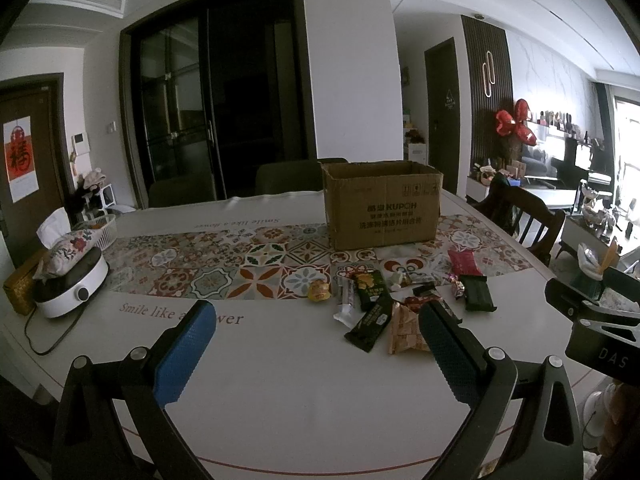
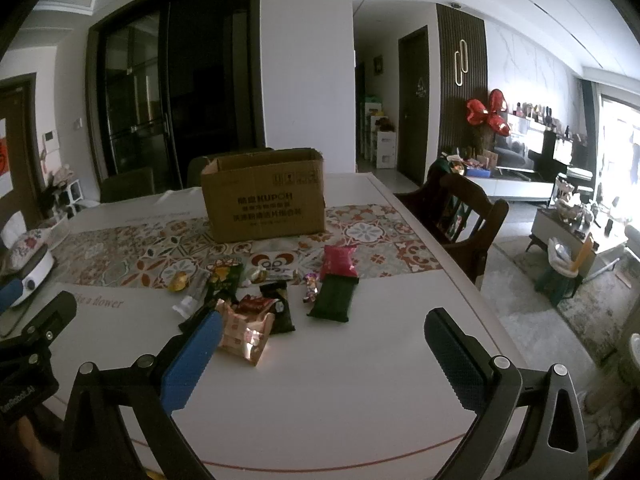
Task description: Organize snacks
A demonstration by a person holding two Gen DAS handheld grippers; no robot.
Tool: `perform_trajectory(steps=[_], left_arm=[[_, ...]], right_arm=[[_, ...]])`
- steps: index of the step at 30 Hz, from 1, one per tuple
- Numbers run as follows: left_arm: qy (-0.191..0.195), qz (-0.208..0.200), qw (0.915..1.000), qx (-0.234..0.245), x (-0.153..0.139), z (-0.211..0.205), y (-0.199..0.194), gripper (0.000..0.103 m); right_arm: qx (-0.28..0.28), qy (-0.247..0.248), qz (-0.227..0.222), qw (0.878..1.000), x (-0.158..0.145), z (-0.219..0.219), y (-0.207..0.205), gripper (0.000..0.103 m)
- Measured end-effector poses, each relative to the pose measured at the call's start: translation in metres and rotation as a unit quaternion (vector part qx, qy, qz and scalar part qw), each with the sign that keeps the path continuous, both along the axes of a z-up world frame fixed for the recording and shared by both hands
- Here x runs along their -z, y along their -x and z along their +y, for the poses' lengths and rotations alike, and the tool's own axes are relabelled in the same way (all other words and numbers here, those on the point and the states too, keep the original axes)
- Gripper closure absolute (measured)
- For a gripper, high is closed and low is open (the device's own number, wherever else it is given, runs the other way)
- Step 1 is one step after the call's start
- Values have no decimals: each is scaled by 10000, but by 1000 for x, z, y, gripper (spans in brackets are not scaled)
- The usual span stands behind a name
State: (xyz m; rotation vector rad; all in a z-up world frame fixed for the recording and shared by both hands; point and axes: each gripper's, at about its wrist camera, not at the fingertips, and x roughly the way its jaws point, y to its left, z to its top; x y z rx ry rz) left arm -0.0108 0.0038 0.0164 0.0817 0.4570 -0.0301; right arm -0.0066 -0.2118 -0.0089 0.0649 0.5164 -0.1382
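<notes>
Since both your left gripper (image 1: 316,338) and right gripper (image 2: 322,346) are wide open and empty, pinch the light, crinkly snacks (image 2: 256,308) mid-pack; they lie before the box (image 2: 264,196).

A brown cardboard box (image 2: 264,196) stands upright with its top open, on the tiled strip far back on the counter (image 2: 340,380). In front of it lie the snacks in a loose bunch. A red packet (image 2: 338,261) lies nearest the box, with a dark green packet (image 2: 333,298) just below it. A shiny pink-gold packet (image 2: 246,330) lies closest. A small yellow snack (image 2: 178,281) sits off to the left.
</notes>
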Motion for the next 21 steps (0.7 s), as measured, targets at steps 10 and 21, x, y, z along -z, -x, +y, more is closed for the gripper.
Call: perform_trajectory(steps=[10, 21], left_arm=[[-1, -5, 10000, 3, 0, 0, 0, 0], [2, -10, 10000, 4, 0, 0, 1, 0]], right_arm=[[-3, 4, -16, 10000, -2, -1, 0, 1], [-7, 10, -26, 10000, -1, 0, 1, 1]])
